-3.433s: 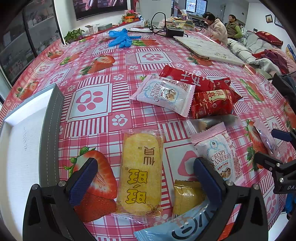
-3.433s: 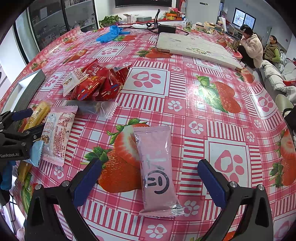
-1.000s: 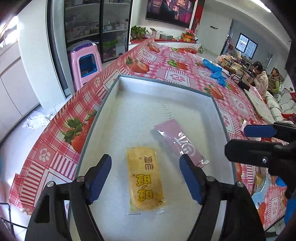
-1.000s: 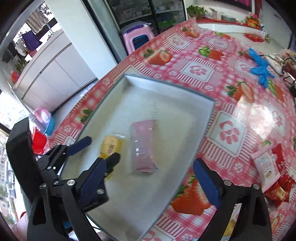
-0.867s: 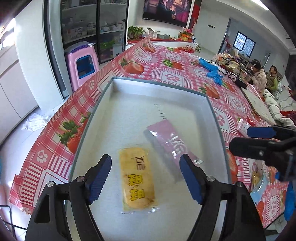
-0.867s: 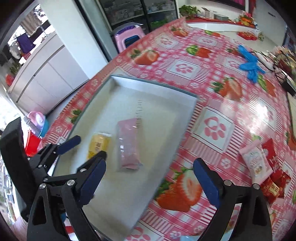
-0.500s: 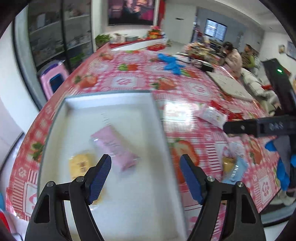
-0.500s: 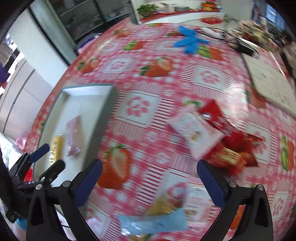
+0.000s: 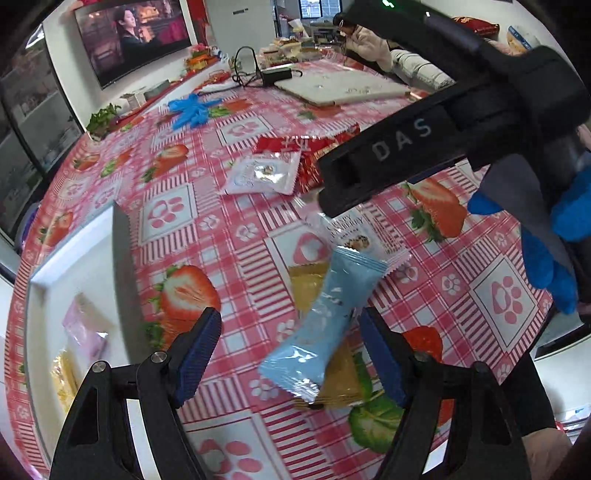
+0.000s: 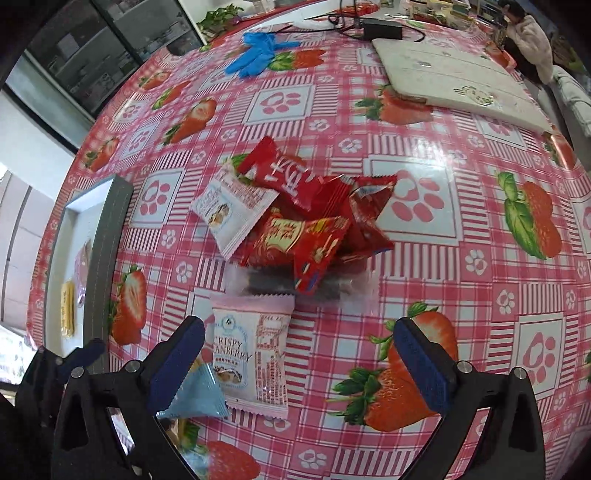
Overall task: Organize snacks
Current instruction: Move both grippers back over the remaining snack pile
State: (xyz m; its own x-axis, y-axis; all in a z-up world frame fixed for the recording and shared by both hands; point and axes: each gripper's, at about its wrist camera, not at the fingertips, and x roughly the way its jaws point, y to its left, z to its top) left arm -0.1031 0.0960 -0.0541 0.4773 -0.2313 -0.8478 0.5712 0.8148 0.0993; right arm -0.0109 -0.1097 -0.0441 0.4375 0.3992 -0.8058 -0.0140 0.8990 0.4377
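Strawberry-print tablecloth (image 10: 424,229), snacks loose, tray (image 9: 122,258) as landmark. Nearest, right of tray: left gripper (image 9: 291,354) spread, empty, over blue packet (image 9: 325,317), probably next pick. Right gripper (image 10: 299,362) wide apart, empty, over cranberry packet (image 10: 251,350). Beyond: red packets (image 10: 306,218) heaped, overlapping. Inside tray: pink packet (image 9: 86,328), yellow packet (image 9: 62,376).

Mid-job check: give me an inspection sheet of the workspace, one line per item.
Surface: table under a pink strawberry cloth.
Job's things: tray holds a pink packet and a yellow packet; blue packet, cranberry packet and red packets lie loose.
Clutter: blue gloves, white board.
Grippers: left gripper and right gripper open, empty.
Cables: black cable.
Surroundings: screen, seated people.
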